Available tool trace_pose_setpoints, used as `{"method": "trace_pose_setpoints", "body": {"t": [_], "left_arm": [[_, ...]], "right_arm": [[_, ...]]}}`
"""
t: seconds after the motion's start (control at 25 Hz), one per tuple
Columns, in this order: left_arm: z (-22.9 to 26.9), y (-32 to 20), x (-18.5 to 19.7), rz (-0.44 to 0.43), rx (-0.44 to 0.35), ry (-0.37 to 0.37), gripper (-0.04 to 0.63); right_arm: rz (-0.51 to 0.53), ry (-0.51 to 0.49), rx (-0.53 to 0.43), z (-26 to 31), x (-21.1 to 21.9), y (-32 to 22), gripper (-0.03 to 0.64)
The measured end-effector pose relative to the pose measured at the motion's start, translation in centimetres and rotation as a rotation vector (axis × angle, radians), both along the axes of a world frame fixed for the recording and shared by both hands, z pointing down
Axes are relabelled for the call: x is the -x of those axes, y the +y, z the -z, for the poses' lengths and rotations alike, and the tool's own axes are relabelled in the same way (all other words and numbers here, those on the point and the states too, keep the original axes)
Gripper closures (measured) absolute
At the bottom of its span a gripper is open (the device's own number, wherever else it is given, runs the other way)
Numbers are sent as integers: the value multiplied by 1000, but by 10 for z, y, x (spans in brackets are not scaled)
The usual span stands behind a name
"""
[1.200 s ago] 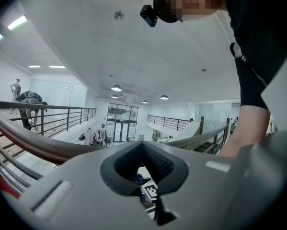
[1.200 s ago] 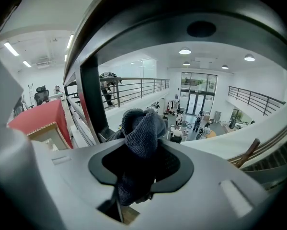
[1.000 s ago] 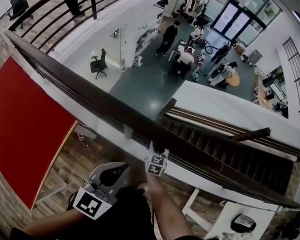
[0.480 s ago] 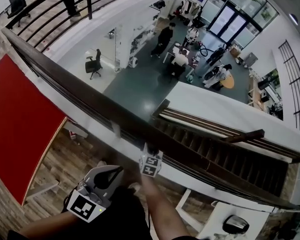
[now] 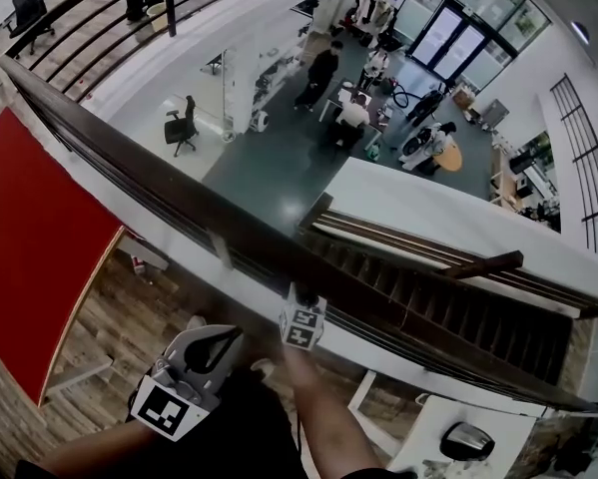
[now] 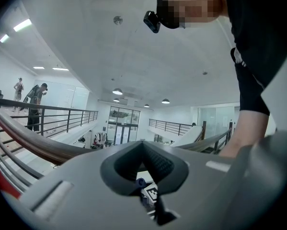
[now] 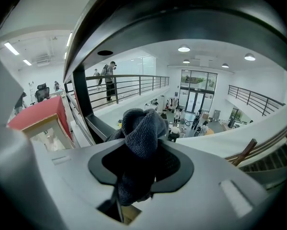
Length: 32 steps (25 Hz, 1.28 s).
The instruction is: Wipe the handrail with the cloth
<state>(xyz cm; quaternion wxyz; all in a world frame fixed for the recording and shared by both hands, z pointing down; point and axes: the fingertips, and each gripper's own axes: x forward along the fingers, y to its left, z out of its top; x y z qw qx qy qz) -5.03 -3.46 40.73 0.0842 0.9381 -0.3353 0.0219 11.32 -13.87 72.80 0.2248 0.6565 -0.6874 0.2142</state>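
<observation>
Grey-bodied left hand-held gripper [image 5: 224,342], right hand-held gripper [image 5: 302,295]: black pads [image 6: 160,163], white cubes [image 5: 169,405], black square markers. Black short sleeve [image 6: 251,87].

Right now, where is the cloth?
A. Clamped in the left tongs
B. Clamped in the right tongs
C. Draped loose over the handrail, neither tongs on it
B: the right gripper view shows the dark grey cloth bunched between the right tongs, while the left tongs are shut with nothing between them.
</observation>
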Motion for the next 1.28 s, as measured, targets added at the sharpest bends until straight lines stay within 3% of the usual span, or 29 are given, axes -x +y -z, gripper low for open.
{"method": "trace_pose_setpoints", "body": {"t": [0.96, 1.28], "left_arm": [[1, 18, -40, 20, 11, 26, 595], [-3, 28, -45, 17, 18, 19, 595]], "right_arm": [[-6, 27, 50, -5, -54, 30, 488], [-48, -23, 35, -4, -68, 36, 488]]}}
